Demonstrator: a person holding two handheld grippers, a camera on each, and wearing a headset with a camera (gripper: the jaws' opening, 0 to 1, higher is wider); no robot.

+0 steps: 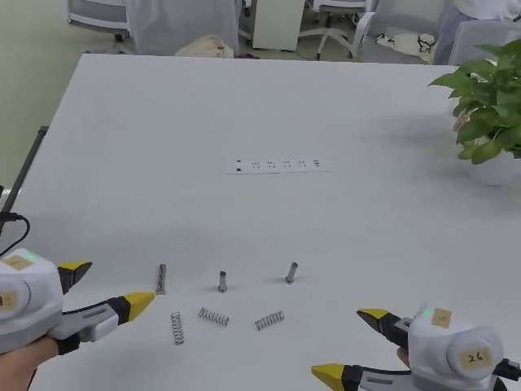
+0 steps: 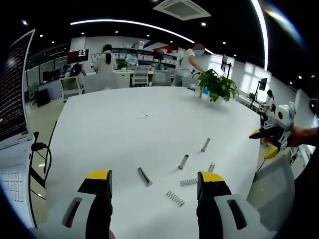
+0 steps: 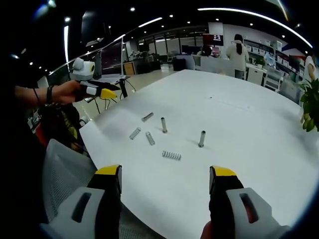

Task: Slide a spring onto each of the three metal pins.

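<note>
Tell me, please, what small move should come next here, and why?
Probably lower the left gripper onto the nearest spring and close its fingers on it. Both it and the right gripper are open and empty, all three springs lie loose on the table, and no pin carries one yet; the middle pin stands upright close by.

Open office, white table (image 1: 244,106), ceiling lights (image 2: 124,23)

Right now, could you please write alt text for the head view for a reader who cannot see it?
Three metal pins and three loose springs sit near the front of a white table, no spring on a pin yet. An open left claw and open right claw hover at either side.
</note>
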